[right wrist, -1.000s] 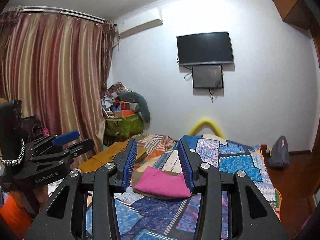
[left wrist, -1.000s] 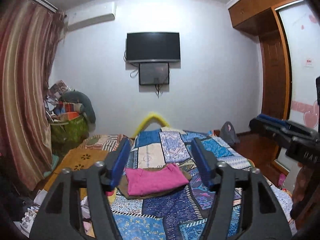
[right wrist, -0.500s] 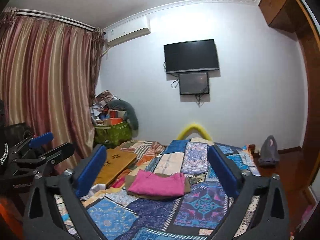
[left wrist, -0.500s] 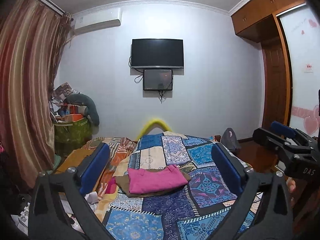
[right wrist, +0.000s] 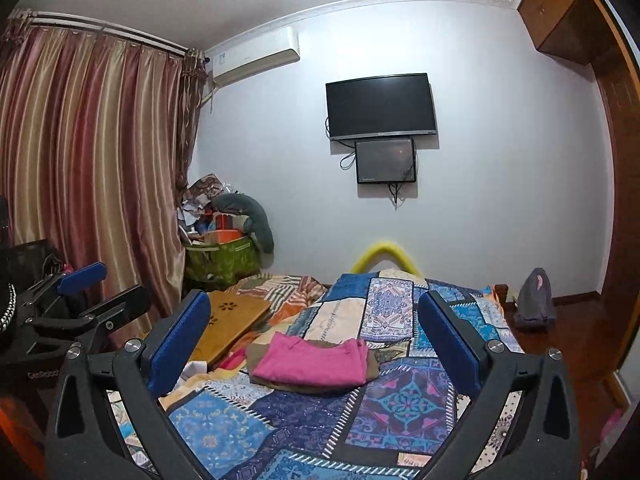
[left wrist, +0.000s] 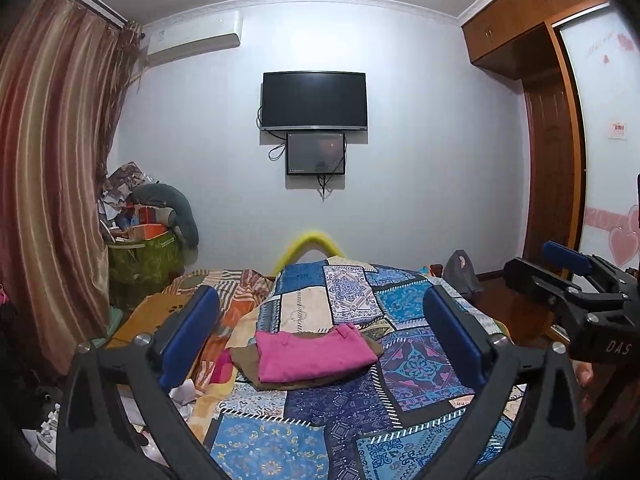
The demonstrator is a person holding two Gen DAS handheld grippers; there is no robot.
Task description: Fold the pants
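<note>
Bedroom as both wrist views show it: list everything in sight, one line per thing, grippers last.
pink pants: one, pink, folded, on top of the brown garment on the bed
brown garment: one, brown, folded, under the pink pants
patchwork quilt: one, blue multicolour, covering the bed
wooden board: one, tan, at the bed's left side
television: one, black, on the far wall
small screen: one, dark, below the television
air conditioner: one, white, high on the wall
curtain: one, striped red-gold, at left
green bin: one, green, overfilled, in the corner
left gripper: one, black with blue pads, open, empty
right gripper: one, black with blue pads, open, empty
</note>
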